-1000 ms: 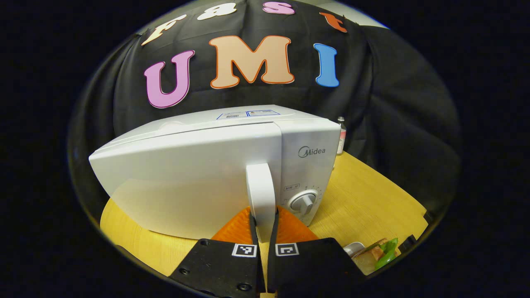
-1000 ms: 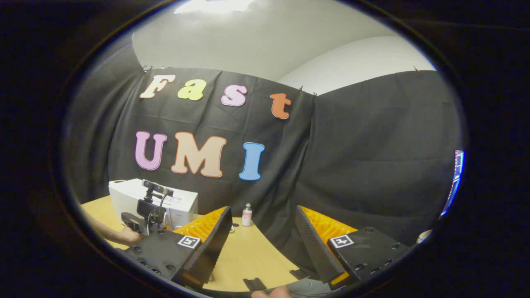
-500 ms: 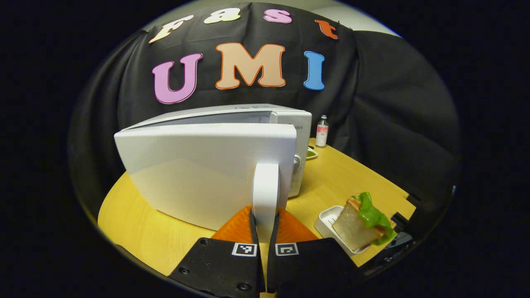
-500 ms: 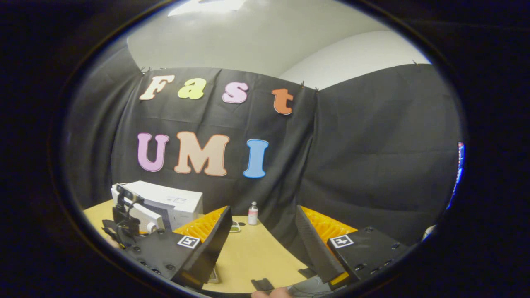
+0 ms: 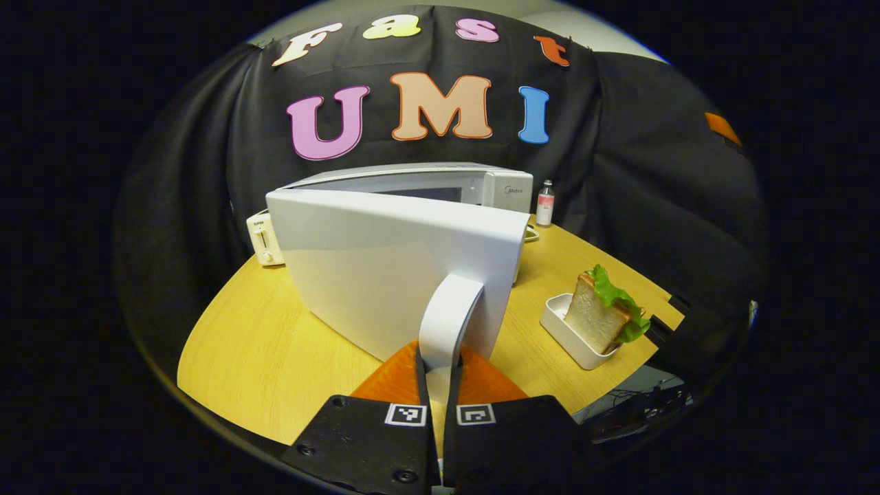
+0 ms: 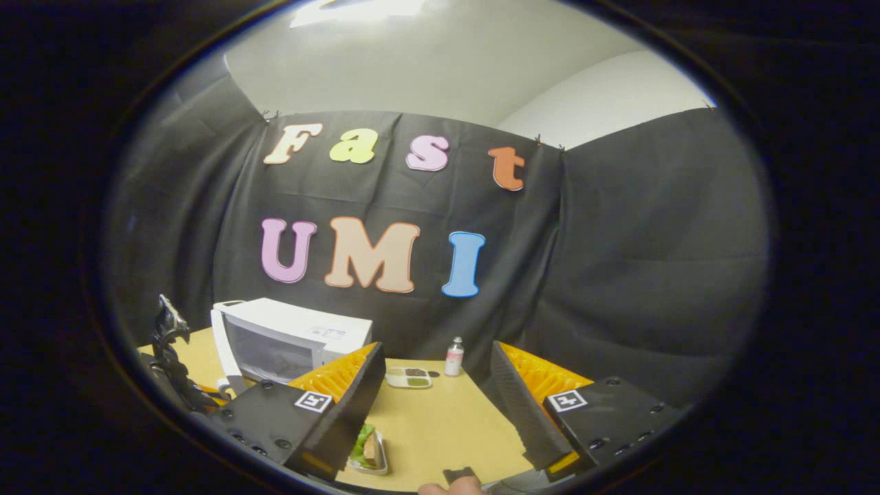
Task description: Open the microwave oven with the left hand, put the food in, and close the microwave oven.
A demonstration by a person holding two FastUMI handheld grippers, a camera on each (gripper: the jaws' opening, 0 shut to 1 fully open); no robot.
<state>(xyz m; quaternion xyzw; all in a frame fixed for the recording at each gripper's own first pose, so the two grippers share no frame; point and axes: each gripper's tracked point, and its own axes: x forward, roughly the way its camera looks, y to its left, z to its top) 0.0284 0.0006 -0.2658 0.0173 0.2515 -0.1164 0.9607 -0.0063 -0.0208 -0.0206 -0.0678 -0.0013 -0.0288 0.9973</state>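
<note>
The white microwave (image 5: 481, 185) stands on the wooden table with its door (image 5: 385, 268) swung wide toward me. My left gripper (image 5: 438, 368) is shut on the door's white handle (image 5: 447, 316). A sandwich with lettuce (image 5: 605, 309) stands in a small white tray (image 5: 567, 333) to the right of the door. In the right gripper view, the microwave (image 6: 302, 333) shows its dark cavity, with the door (image 6: 221, 347) standing out to the left. My right gripper (image 6: 436, 412) hangs open and empty above the table, with the sandwich (image 6: 368, 447) just below its left finger.
A small bottle (image 5: 544, 203) stands behind the microwave's right side near the wall. A white toaster-like box (image 5: 265, 237) sits left of the microwave. A little dish of food (image 6: 407, 377) lies next to the bottle (image 6: 454, 356). The table edge (image 5: 227, 412) runs close in front.
The left gripper has pulled the door from nearly closed to wide open, holding the handle throughout. The sandwich has come into fuller view. The right gripper stayed open and turned slightly left.
</note>
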